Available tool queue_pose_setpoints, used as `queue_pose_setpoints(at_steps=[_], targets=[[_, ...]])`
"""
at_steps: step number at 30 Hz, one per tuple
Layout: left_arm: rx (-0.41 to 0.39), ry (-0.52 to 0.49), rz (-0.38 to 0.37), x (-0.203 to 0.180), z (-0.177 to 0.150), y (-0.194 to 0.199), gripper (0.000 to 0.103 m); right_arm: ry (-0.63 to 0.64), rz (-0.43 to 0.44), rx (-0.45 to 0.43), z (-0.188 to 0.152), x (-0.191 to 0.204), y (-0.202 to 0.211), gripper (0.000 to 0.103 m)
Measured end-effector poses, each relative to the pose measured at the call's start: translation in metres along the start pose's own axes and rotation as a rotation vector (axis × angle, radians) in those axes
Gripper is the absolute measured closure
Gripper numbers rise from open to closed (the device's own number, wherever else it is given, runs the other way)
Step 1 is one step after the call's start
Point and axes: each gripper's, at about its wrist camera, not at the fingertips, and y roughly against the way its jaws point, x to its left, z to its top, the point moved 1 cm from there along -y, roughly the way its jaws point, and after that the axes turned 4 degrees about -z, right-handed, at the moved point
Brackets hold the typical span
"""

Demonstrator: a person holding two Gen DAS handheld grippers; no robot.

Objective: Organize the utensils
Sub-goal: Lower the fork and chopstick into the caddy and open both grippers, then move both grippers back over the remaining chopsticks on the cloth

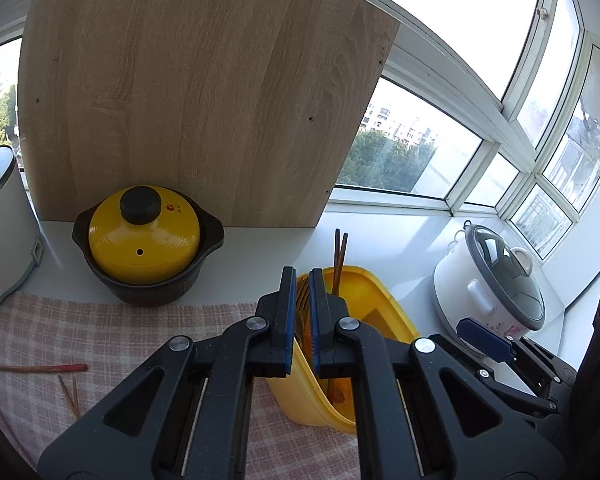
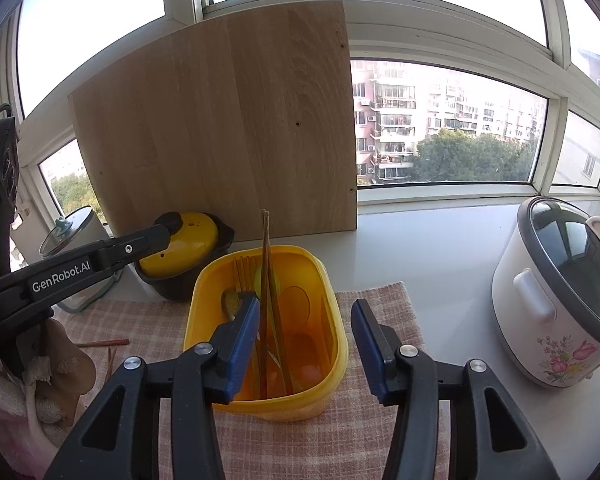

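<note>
While the left gripper hung over the near-left edge of the yellow container, its blue-padded jaws sat drawn almost together with only a sliver of gap and nothing clamped that I could make out, chopsticks stood upright in the tub beyond, and loose chopsticks lay on the checked cloth at far left, near the yellow-lidded pot. In the right wrist view, the right gripper stood with jaws apart and empty over the yellow container, which sat on the cloth holding upright chopsticks, a fork and a spoon, with a rice cooker at right.
</note>
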Motion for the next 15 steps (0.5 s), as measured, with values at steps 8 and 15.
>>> queue_pose_setpoints(at_steps=[8, 15], targets=[[-0.019, -0.012, 0.029, 0.004, -0.007, 0.026, 0.100, 0.016, -0.003, -0.018, -0.005, 0.008, 0.018, 0.046], [-0.032, -0.011, 0.060, 0.020, -0.013, 0.055, 0.090, 0.041, -0.009, -0.044, -0.006, 0.023, 0.034, 0.031]])
